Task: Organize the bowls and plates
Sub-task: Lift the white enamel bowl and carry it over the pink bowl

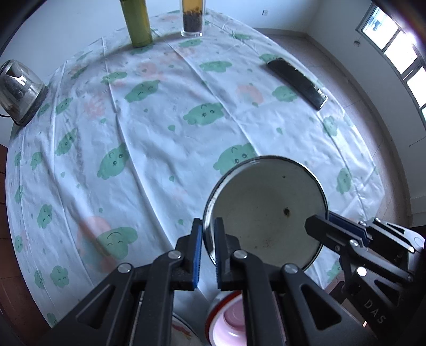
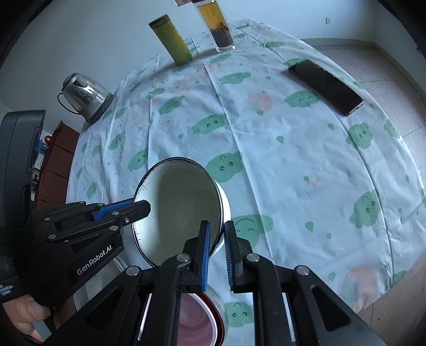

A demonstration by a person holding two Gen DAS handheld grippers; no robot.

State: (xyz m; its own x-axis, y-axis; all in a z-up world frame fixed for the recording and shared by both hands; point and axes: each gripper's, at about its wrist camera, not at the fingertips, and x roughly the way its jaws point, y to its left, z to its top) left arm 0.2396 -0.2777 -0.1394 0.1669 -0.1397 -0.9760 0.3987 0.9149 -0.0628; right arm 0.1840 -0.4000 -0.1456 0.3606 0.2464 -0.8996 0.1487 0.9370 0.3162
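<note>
A white enamel bowl (image 1: 266, 210) with a dark rim is held in the air above the table, tilted so its inside faces the cameras. My left gripper (image 1: 207, 229) is shut on its left rim. My right gripper (image 2: 216, 234) is shut on its right rim; it also shows in the left wrist view (image 1: 323, 226). The bowl (image 2: 181, 210) and the left gripper (image 2: 138, 206) show in the right wrist view. Below the fingers sits a bowl with a red rim and pink inside (image 1: 229, 319), also in the right wrist view (image 2: 197, 322). A white plate edge (image 1: 183, 332) lies beside it.
The round table has a white cloth with green clouds (image 1: 159, 127). A black phone (image 1: 298, 82) lies at the far right. A green flask (image 1: 137, 24), a glass of tea (image 1: 191, 18) and a glass kettle (image 1: 18, 90) stand along the far edge.
</note>
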